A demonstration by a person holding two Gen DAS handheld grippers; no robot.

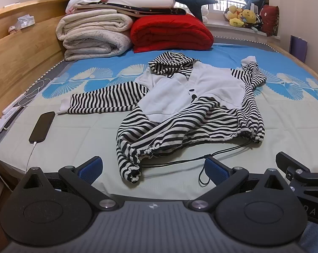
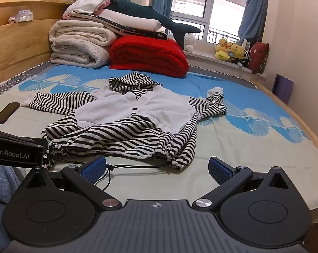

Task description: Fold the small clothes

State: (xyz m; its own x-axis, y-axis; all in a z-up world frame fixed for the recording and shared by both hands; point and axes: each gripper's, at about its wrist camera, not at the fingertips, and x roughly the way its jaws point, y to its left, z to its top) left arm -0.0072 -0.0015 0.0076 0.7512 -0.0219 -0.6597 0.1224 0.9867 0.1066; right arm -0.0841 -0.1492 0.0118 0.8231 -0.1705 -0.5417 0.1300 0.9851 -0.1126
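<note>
Currently both hand-held grippers, left (image 1: 153, 168) and right (image 2: 156, 168), hang spread and empty just short of the striped hoodie (image 1: 190, 97), sprawled unfolded on the bed (image 1: 85, 130), likely lining up hem grabs.

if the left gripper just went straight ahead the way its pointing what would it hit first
Most likely the bunched striped hem of the hoodie, which lies just ahead between the open fingers of the left gripper, with its black drawstring trailing across the same path. Depth is hard to judge through the fisheye.
</note>
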